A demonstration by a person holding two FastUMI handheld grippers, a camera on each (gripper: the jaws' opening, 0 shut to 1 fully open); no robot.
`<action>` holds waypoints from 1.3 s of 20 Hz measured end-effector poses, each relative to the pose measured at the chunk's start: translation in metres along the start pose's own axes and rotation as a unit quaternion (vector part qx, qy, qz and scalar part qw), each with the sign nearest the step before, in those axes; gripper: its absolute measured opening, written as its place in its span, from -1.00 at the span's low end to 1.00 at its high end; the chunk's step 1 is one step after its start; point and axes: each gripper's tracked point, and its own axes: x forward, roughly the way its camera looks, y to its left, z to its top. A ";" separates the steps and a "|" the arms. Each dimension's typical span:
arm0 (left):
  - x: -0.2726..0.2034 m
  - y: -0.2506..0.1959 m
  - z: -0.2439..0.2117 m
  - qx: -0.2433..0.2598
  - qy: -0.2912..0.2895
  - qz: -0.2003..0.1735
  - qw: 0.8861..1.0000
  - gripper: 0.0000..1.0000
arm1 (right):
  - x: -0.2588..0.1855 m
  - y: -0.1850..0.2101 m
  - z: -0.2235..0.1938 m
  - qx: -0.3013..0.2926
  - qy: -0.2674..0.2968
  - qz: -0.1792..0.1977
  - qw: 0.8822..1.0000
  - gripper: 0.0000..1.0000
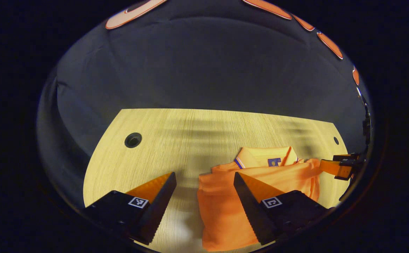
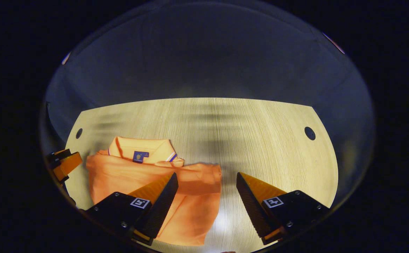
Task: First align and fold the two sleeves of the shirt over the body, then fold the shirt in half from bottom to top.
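Observation:
An orange polo shirt (image 1: pixel 225 203) lies folded on the pale wooden table (image 1: pixel 176 140), collar and neck label at the far end. My left gripper (image 1: pixel 204 175) hangs open above the shirt's left edge, nothing between its fingers. In the right gripper view the same shirt (image 2: pixel 148 175) sits left of centre, a folded layer crossing it below the collar. My right gripper (image 2: pixel 207 175) is open over the shirt's right edge and bare table. The other gripper (image 1: pixel 337 167) shows at the right edge of the left gripper view, by the shirt's far side.
The table has round cable holes (image 1: pixel 133 140) (image 2: pixel 309 133) near its far corners. Dark booth cloth (image 1: pixel 204 70) rises behind the table's far edge. Bare wood (image 2: pixel 253 133) stretches beyond and beside the shirt.

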 end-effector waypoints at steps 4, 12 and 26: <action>-0.043 -0.003 0.028 -0.019 -0.048 -0.014 0.999 1.00 | -0.044 0.002 0.012 -0.008 -0.046 0.004 0.999 1.00; -0.180 -0.019 0.092 0.014 -0.195 -0.045 0.980 0.97 | -0.172 0.019 0.046 -0.012 -0.185 0.022 0.982 1.00; -0.345 0.010 0.111 0.000 -0.342 -0.087 0.936 0.96 | -0.346 0.044 0.023 0.028 -0.367 0.018 0.930 1.00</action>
